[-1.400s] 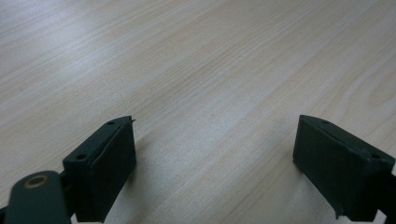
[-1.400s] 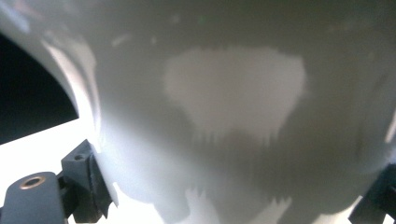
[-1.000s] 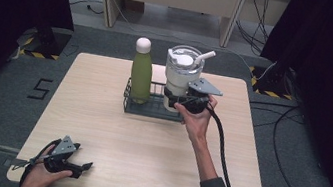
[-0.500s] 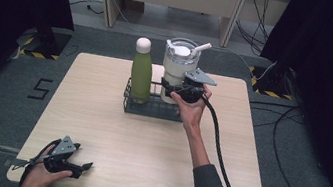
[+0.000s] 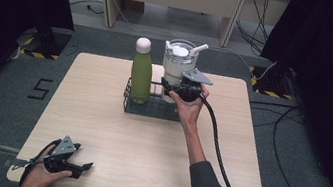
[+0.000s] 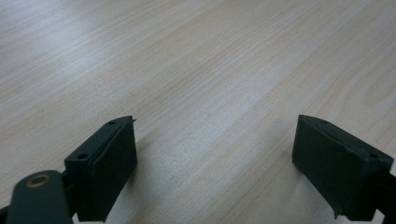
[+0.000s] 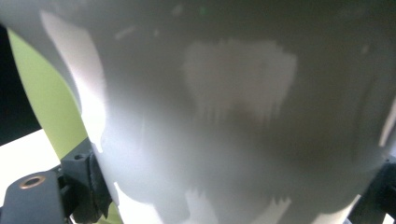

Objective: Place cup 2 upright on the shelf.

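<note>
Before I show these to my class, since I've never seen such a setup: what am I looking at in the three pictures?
A person sits at a wooden table holding a hand-held gripper in each hand. One camera looks down from above; one rides on each gripper.

The left gripper rests near the table's front edge, jaws open over bare wood.

The right gripper has its jaws around a white tumbler with a straw, standing in a black wire rack beside a green bottle. Its camera sits close against the tumbler's wall.

A pale wood-grain worktop (image 5: 146, 146) stands on grey floor (image 5: 11, 99). A black wire rack (image 5: 149, 107) sits directly on it toward the far edge, near the middle. The left gripper (image 5: 84, 166) rests on the near left corner.
</note>
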Demonstrator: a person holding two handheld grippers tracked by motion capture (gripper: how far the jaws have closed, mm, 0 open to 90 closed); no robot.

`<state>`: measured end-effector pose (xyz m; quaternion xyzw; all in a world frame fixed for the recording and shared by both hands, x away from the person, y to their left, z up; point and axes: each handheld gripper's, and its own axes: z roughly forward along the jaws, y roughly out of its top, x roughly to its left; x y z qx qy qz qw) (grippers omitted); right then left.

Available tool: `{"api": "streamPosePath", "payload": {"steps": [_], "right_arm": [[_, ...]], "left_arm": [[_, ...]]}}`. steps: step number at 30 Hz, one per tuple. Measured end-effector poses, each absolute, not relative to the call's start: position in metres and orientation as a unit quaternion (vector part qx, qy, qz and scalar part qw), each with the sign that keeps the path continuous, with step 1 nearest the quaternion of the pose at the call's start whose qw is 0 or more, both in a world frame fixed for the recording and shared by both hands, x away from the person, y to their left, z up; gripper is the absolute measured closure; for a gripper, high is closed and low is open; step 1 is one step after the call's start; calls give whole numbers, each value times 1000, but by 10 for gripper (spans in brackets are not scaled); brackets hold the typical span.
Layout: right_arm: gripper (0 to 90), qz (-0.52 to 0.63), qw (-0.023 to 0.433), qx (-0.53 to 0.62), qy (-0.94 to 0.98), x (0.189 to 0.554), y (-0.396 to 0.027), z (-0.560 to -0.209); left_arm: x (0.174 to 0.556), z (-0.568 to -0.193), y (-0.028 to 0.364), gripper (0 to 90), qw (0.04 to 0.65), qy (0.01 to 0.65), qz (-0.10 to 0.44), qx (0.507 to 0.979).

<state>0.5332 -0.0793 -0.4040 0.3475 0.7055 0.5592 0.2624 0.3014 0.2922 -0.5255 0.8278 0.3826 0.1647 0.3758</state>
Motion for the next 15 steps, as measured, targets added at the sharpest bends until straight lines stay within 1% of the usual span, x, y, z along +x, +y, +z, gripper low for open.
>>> {"api": "streamPosePath", "payload": {"steps": [15], "right_arm": [[114,554,265,353,706,540,-75,-425]], "left_arm": [[301,-526,292,133,377,383,165,827]]}}
